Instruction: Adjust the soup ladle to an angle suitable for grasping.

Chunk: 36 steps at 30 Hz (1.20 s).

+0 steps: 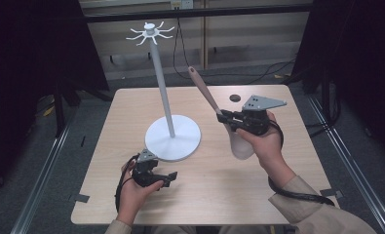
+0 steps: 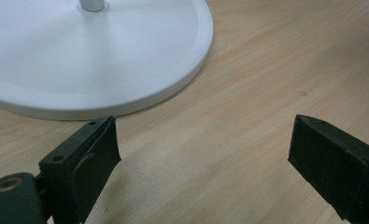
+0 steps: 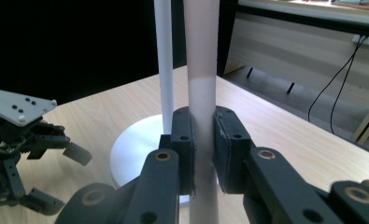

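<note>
Overhead, a light wooden table [image 1: 131, 117] fills the middle of the high view, with dark floor and cables around it. Near the table's centre stands a white stand [image 1: 166, 105]: a round flat base, a thin upright pole, and a ring of small curved hooks at the top.

To the right of the stand, the right gripper [image 1: 225, 117] is held above the table in the person's right hand [image 1: 260, 141]. Its fingers [image 3: 184, 140] are clamped on a spatula [image 1: 205, 92], gripping it where the brownish handle meets the pale, soft-looking blade. The handle slants up and away toward the stand's pole, tilted rather than upright, while the blade hangs below the hand, close over the table. In the right gripper view the spatula [image 3: 202, 70] runs straight up between the two black fingers, with the stand's pole just behind it and the white base beyond.

Nearer the front edge, the left gripper [image 1: 168, 178] sits low in the person's left hand [image 1: 131, 192], just in front of the stand's base. In the left gripper view its fingers [image 2: 91, 151] stand wide apart with bare table between them, and the rim of the base [image 2: 173, 70] lies just beyond their tips.
</note>
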Available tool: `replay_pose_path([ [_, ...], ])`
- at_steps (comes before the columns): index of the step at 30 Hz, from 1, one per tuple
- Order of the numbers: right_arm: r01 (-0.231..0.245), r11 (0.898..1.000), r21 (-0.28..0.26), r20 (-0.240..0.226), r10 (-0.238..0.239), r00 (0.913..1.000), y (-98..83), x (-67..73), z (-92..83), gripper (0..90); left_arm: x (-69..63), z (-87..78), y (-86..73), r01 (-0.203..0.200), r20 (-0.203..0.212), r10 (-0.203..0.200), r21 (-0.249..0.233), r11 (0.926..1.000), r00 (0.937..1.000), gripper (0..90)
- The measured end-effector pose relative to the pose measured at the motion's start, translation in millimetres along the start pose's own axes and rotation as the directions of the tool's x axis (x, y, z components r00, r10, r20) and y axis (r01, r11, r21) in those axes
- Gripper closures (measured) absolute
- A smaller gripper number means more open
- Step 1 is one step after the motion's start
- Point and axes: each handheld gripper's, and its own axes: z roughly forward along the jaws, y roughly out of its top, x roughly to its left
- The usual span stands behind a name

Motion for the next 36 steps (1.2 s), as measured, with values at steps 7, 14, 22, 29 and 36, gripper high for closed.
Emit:
replay_pose_path([
  [7, 0.011, 1.000, -0.024, 0.011, -0.011, 0.9999, 13.1, 4.3, 2.6, 80.0, 0.1, -0.2, 0.0, -0.006, 0.002, 0.006, 0.005, 1.0000, 1.0000, 8.4],
  [14, 0.003, 0.998, -0.057, 0.012, -0.002, 0.9999, 19.3, 6.1, 4.3, 80.0, 0.1, -0.4, 0.3, 0.001, 0.003, -0.001, -0.001, 1.0000, 1.0000, 8.4],
  [22, -0.009, 0.997, -0.074, 0.009, 0.010, 0.9999, 21.7, 9.6, 5.9, 80.0, -1.2, -4.5, 7.2, 0.020, 0.023, -0.019, -0.047, 0.9987, 0.9995, 8.4],
  [29, -0.025, 0.997, -0.077, 0.005, 0.026, 0.9997, 18.1, 14.1, 11.7, 80.0, -15.1, -15.9, 34.3, 0.039, 0.101, -0.020, -0.187, 0.9815, 0.9947, 13.1],
  [36, -0.037, 0.995, -0.088, -0.005, 0.037, 0.9993, 19.6, 20.2, 14.6, 79.9, -32.0, -16.9, 63.3, 0.068, 0.175, -0.017, -0.290, 0.9545, 0.9844, 18.4],
])
